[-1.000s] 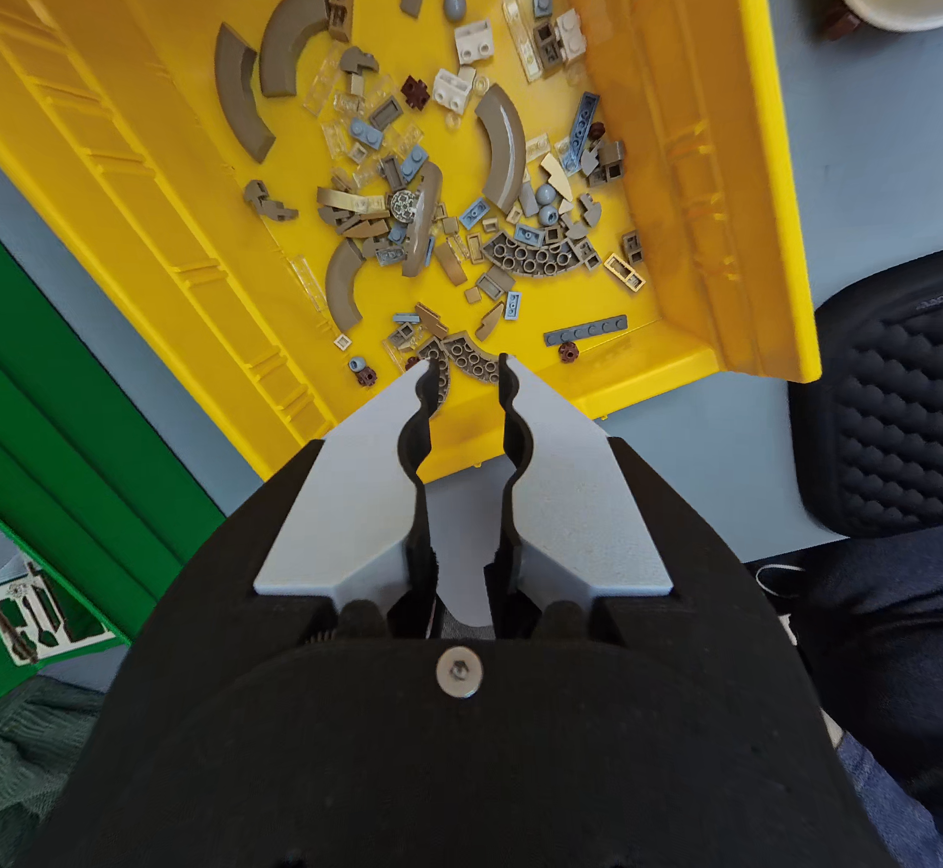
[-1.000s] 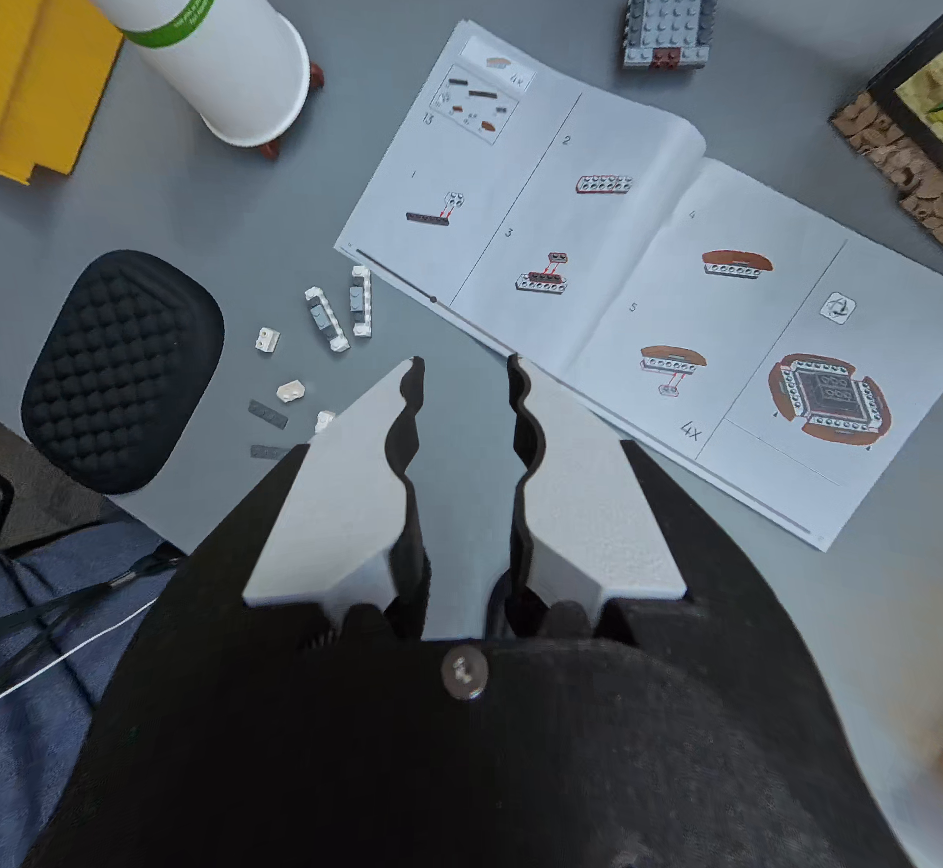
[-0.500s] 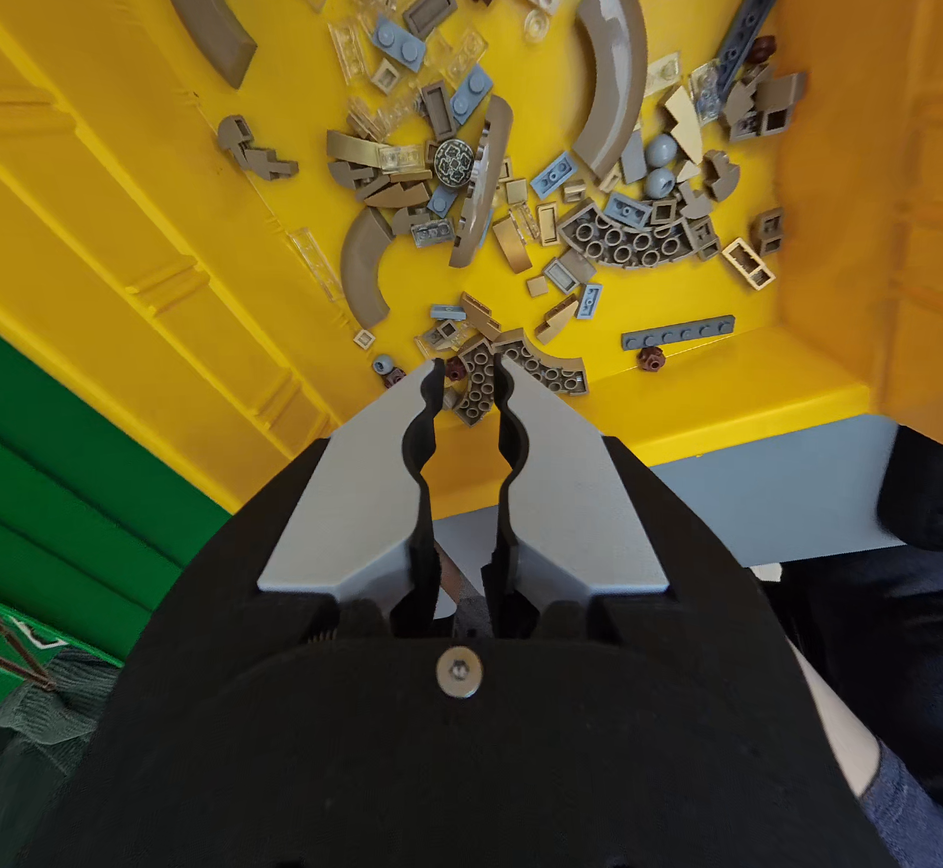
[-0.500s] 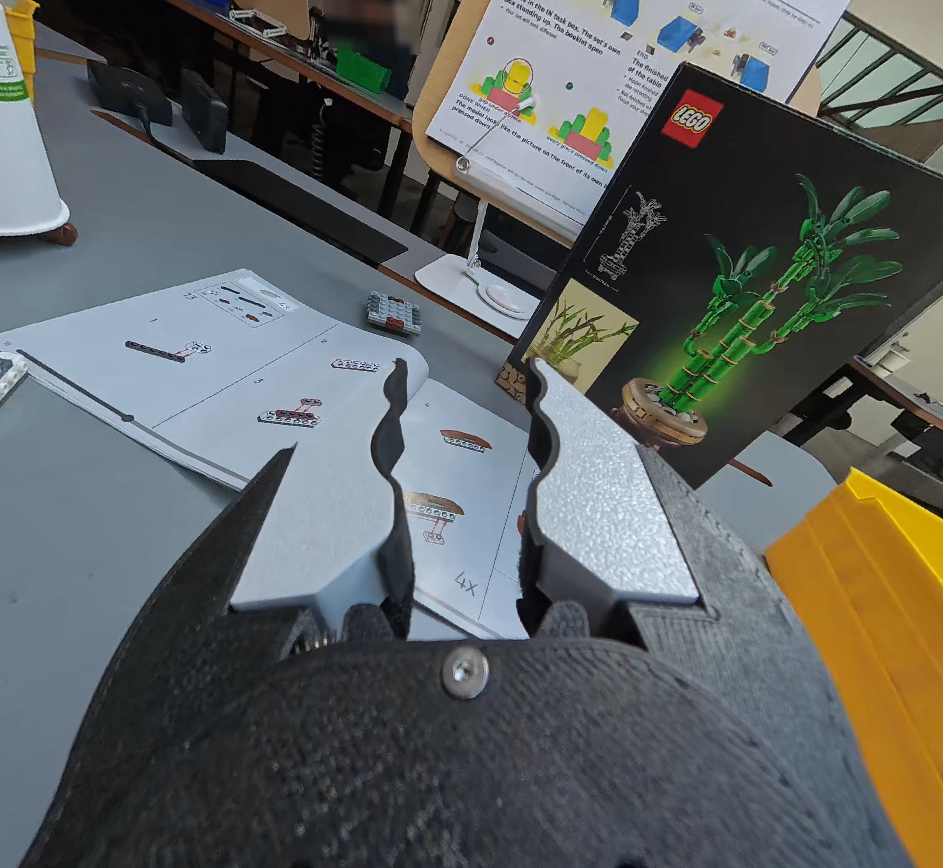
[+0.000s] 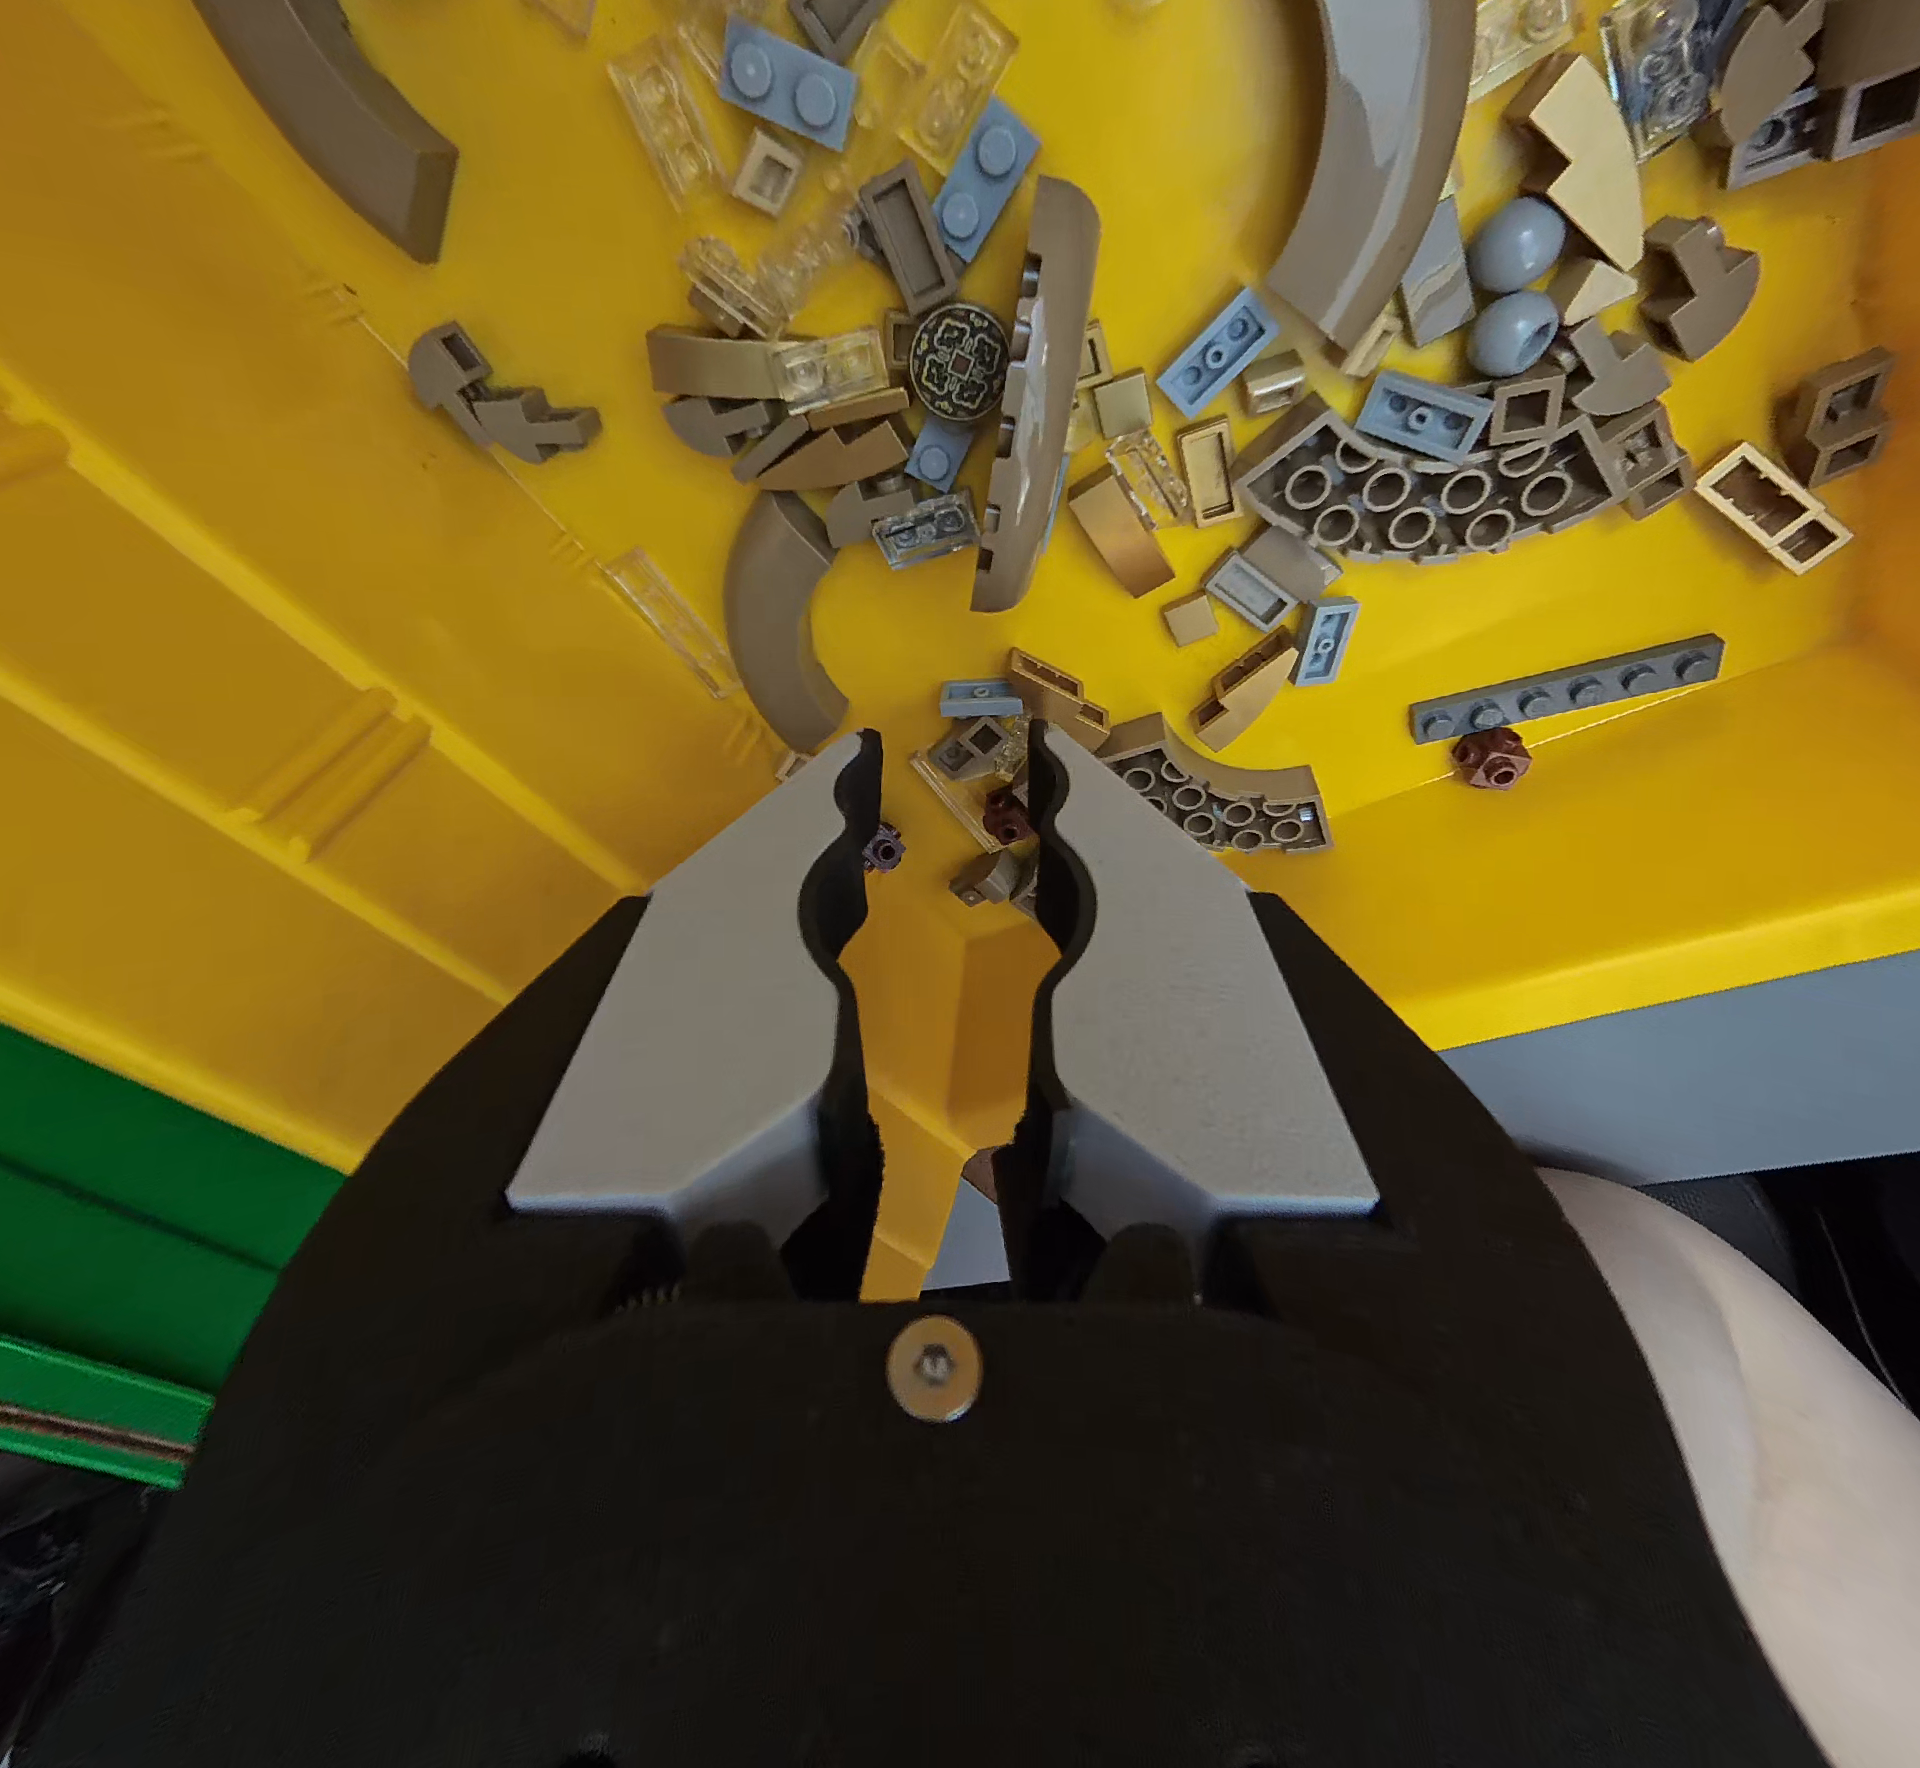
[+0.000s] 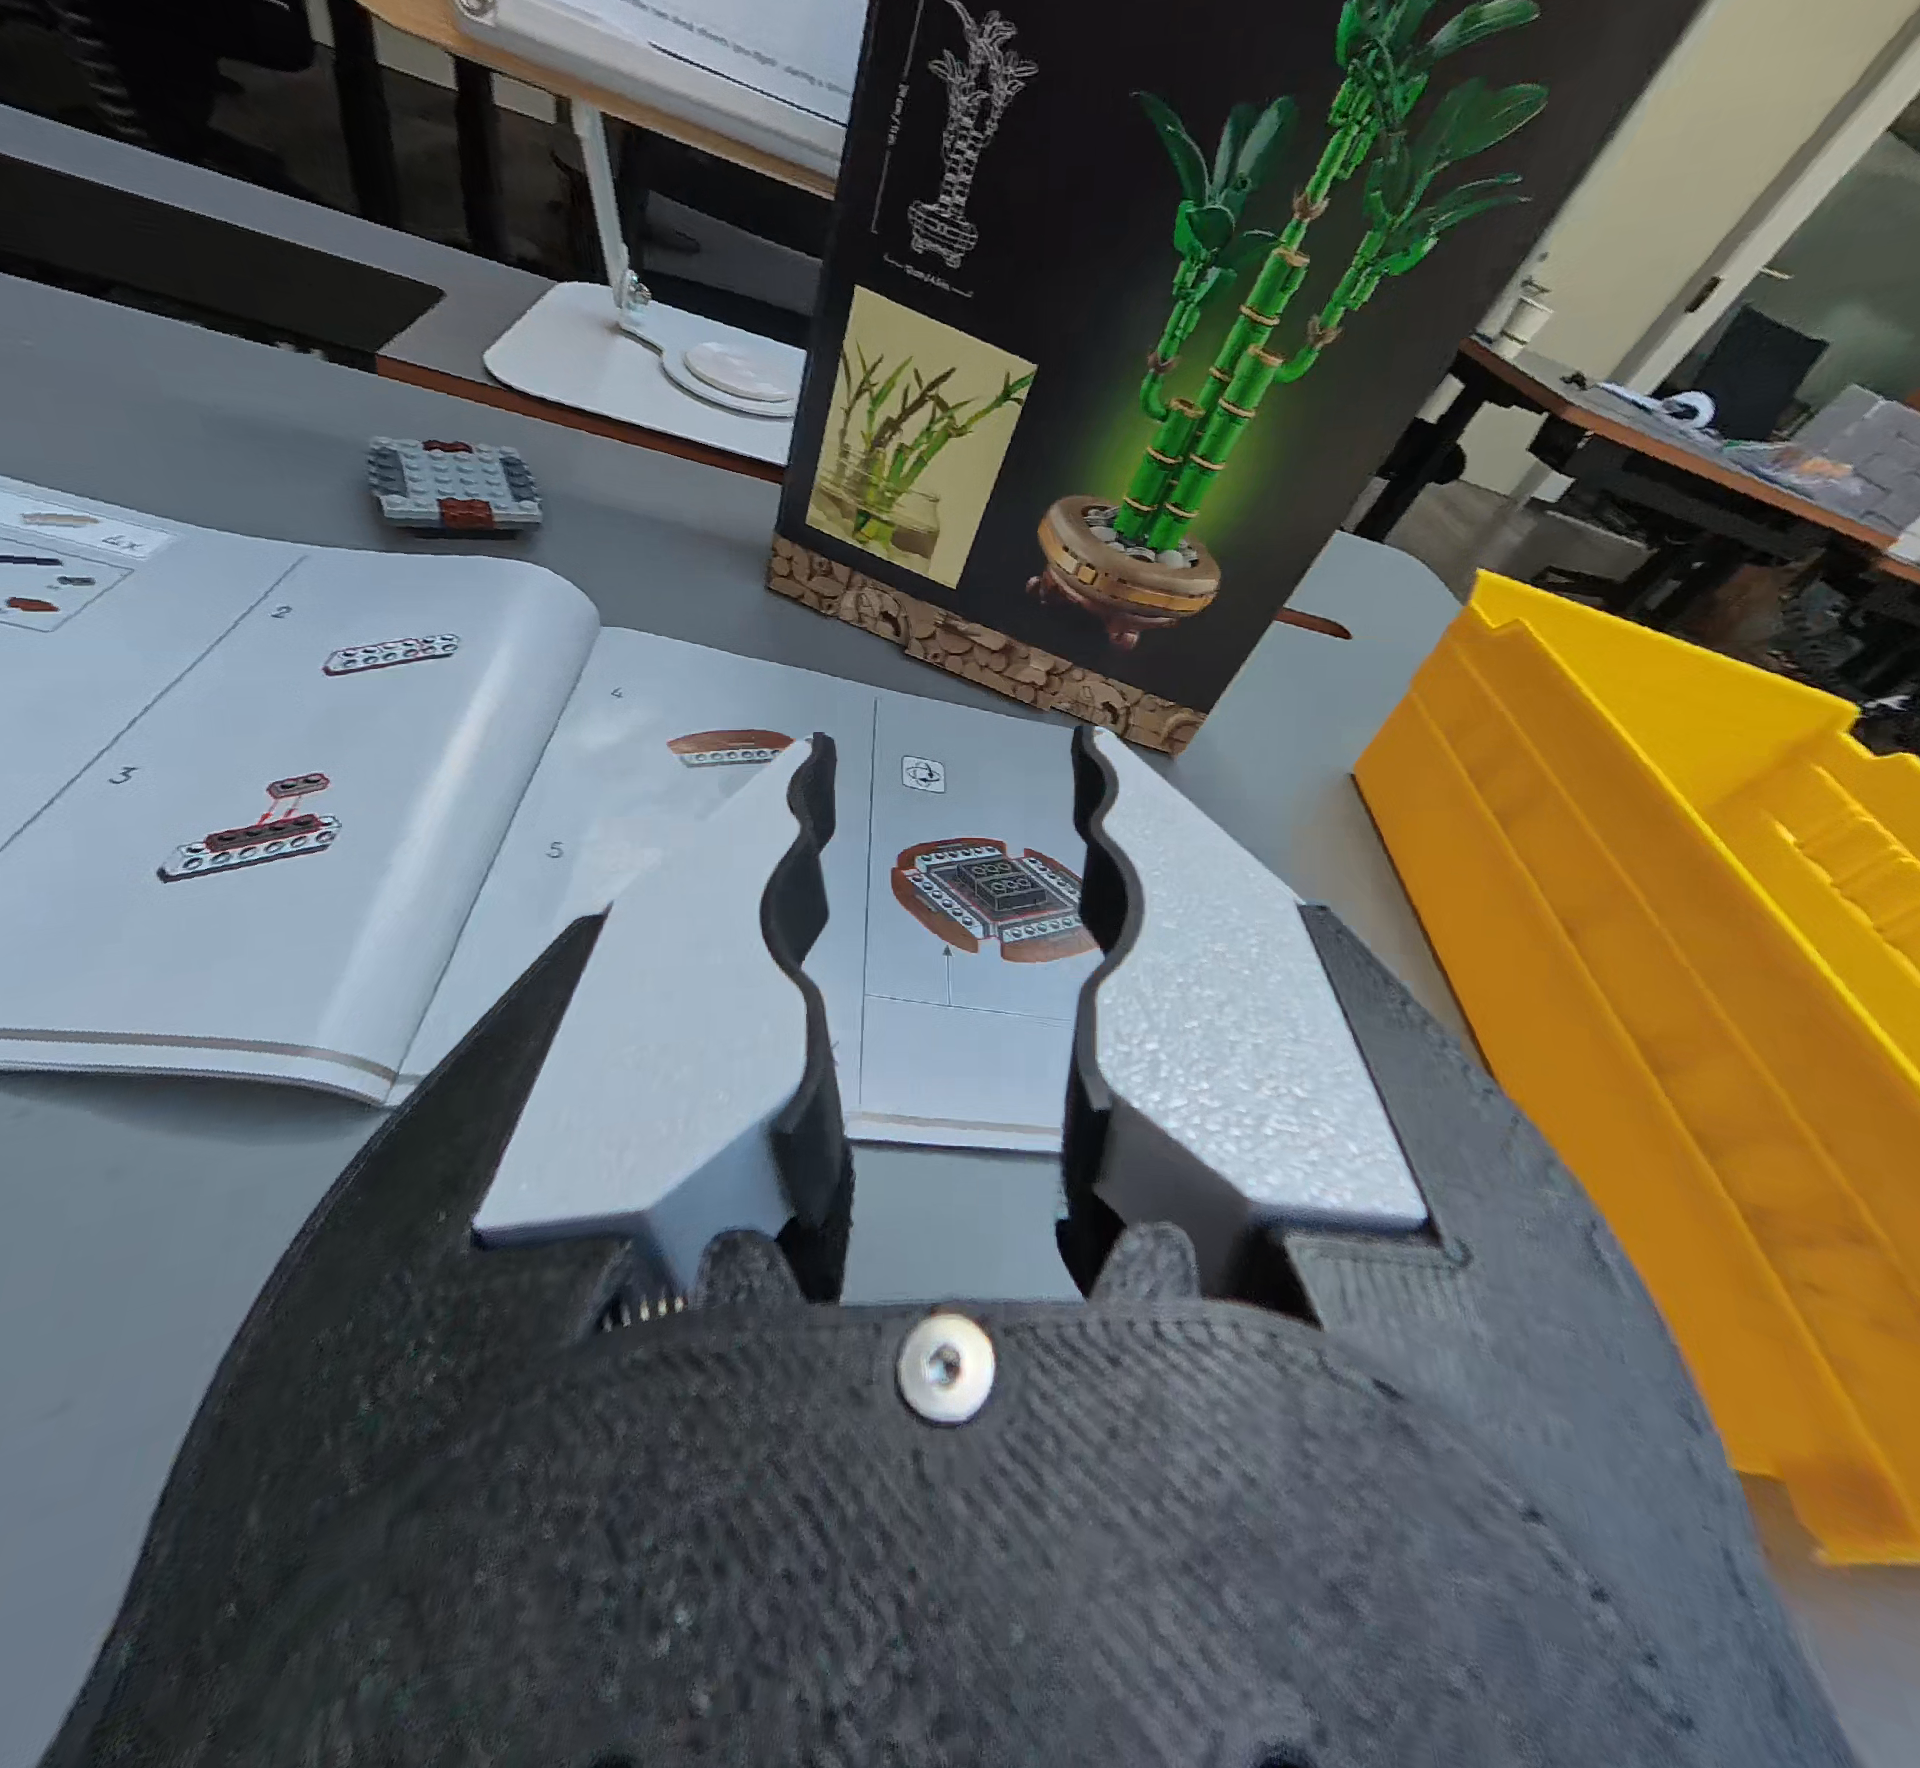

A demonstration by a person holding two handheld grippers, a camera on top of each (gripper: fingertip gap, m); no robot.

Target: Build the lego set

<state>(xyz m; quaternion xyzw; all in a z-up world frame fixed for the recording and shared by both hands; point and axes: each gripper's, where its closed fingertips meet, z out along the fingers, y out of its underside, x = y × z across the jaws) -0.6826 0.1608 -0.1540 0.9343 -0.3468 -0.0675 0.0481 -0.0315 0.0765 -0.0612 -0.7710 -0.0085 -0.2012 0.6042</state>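
Observation:
In the left wrist view a yellow bin (image 5: 312, 783) holds several loose tan, grey, blue and clear lego pieces. My left gripper (image 5: 951, 747) is open and empty, low over the bin's near corner. Between its tips lie small pieces, among them a dark red stud piece (image 5: 1003, 814); a curved tan studded plate (image 5: 1205, 799) lies just right. A long dark grey plate (image 5: 1564, 690) lies farther right. In the right wrist view my right gripper (image 6: 951, 747) is open and empty above the open instruction booklet (image 6: 312, 887). A small grey built base (image 6: 454, 482) sits behind the booklet.
The lego set box (image 6: 1195, 284) stands upright behind the booklet. Another yellow bin (image 6: 1662, 991) sits to the right on the grey table (image 6: 156, 1303). A green bin (image 5: 125, 1199) lies left of the pieces bin. A white lamp base (image 6: 665, 368) stands behind. The grippers' ends are close to 65 cm from one another. The curved tan studded plate (image 5: 1205, 799) lies around 4 cm away from my left fingertips. My right gripper is the nearer one to the small grey built base (image 6: 454, 482): about 25 cm, against 55 cm.
My left gripper has moved down and forward into the yellow bin, closer to the pieces. My right gripper has tilted up from looking down at the table and has moved closer to the booklet and box.

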